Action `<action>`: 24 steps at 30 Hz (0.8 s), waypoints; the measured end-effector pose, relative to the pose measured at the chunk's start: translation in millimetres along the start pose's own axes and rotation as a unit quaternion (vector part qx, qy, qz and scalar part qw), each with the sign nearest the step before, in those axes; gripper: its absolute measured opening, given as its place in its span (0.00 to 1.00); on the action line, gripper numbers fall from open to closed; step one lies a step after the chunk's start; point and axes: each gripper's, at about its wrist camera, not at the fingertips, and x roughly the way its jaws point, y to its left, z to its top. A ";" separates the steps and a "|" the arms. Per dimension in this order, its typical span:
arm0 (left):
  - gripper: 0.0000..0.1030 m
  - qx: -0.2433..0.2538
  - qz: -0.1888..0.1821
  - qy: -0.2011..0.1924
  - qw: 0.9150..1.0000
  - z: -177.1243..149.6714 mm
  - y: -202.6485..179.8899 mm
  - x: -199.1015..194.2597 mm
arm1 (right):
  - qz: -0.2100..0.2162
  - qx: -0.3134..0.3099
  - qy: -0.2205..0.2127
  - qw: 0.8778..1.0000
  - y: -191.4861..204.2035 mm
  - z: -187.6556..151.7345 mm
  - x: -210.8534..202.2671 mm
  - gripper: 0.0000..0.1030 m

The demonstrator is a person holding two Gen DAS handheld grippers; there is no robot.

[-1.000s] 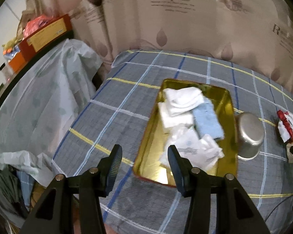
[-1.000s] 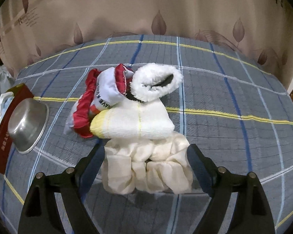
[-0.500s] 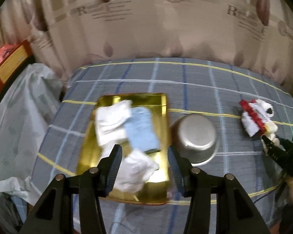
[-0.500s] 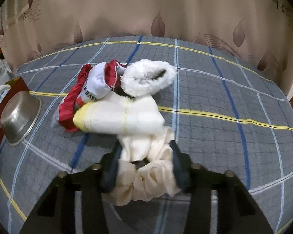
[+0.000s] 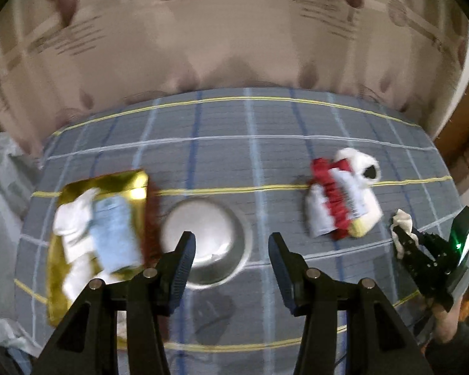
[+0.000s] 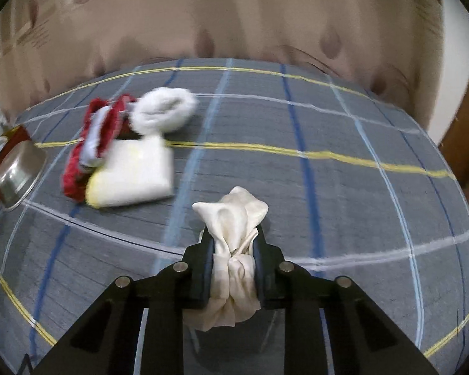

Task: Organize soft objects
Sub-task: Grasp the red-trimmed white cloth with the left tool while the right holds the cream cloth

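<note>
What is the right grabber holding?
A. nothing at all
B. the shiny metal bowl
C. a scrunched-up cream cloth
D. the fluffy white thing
C: the right gripper is shut on the cream cloth, which bunches up between its fingers, while the metal bowl and the fluffy white item lie apart on the checked tablecloth.

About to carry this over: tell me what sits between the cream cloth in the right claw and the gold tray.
The metal bowl sits right beside the gold tray, and the pile of soft items lies along the way.
</note>
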 end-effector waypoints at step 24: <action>0.48 0.010 -0.053 0.109 0.993 67.4 -139.7 116.6 | 0.044 0.046 0.002 0.998 -19.5 -0.9 2.4 0.23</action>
